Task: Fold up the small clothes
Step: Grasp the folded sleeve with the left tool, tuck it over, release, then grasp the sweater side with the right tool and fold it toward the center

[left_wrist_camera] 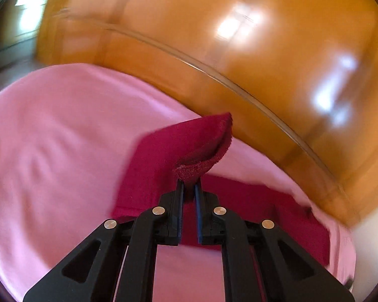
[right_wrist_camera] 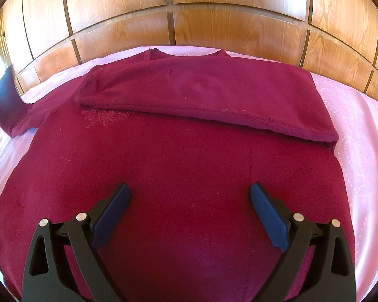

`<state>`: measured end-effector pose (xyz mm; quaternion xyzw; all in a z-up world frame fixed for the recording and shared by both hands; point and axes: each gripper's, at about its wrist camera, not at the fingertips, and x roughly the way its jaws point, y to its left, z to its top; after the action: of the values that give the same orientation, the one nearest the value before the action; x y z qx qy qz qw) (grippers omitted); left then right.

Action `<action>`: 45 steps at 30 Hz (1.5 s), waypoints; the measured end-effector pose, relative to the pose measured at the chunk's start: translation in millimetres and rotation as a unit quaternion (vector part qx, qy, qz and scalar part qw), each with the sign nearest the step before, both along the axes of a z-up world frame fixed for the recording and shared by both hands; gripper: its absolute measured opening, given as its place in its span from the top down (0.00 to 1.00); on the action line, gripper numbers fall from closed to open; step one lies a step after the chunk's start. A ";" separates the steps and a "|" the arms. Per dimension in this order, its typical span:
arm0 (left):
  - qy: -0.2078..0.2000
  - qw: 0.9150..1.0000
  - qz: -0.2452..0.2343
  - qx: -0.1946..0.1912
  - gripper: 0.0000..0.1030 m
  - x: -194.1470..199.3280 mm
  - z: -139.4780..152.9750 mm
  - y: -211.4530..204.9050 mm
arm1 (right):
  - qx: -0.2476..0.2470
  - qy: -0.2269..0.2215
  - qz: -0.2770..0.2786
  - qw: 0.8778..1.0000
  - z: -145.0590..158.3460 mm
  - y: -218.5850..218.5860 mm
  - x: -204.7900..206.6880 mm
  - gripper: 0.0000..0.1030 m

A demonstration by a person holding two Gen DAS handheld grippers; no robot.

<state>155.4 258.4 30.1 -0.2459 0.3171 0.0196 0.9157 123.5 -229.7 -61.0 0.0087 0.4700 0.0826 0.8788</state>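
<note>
A maroon top (right_wrist_camera: 179, 166) lies flat on a pink sheet (right_wrist_camera: 360, 136), its right sleeve side folded over the chest (right_wrist_camera: 214, 93). My right gripper (right_wrist_camera: 190, 188) is open just above the top's lower body and holds nothing. My left gripper (left_wrist_camera: 189, 188) is shut on the hem of the top's left sleeve (left_wrist_camera: 189, 148) and holds it lifted off the sheet (left_wrist_camera: 50, 151). That raised sleeve shows at the far left of the right wrist view (right_wrist_camera: 7, 100). The left wrist view is blurred by motion.
A glossy wooden panelled headboard (right_wrist_camera: 214, 25) stands right behind the sheet and fills the back of both views (left_wrist_camera: 239, 50). A bright window shows at the far left (left_wrist_camera: 30, 5).
</note>
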 end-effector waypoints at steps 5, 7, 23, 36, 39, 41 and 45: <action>0.033 0.994 -0.100 0.026 0.94 11.3 -25.8 -102.4 | 0.005 -0.001 0.000 1.000 0.7 -1.1 -1.3 0.07; 0.049 0.991 -0.120 0.030 0.94 18.3 -37.4 -124.7 | 0.008 -0.002 -0.001 1.000 1.4 -1.6 -1.8 0.06; 0.038 0.985 -0.153 0.074 0.52 -70.9 -65.7 -162.8 | 0.093 0.026 0.018 0.995 22.2 9.5 13.8 0.22; 0.053 0.984 -0.159 0.067 0.52 -84.4 -96.1 -160.9 | 0.284 0.187 0.079 0.937 -16.2 146.4 115.2 0.42; 0.047 0.983 -0.162 0.072 0.52 -90.4 -98.2 -160.8 | 0.254 0.181 0.096 0.945 -13.4 167.2 119.5 0.83; 0.045 0.982 -0.162 0.082 0.52 -92.6 -99.1 -163.3 | 0.218 0.152 0.110 0.958 0.4 174.8 115.7 0.95; 0.044 0.982 -0.161 0.088 0.52 -96.7 -99.3 -165.6 | 0.205 0.072 0.145 0.965 53.7 168.0 102.8 0.95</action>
<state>58.6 92.9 -69.2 -0.1089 0.3898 -0.0889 0.9101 226.3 -61.8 -7.3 0.1263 0.5011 0.3023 0.8010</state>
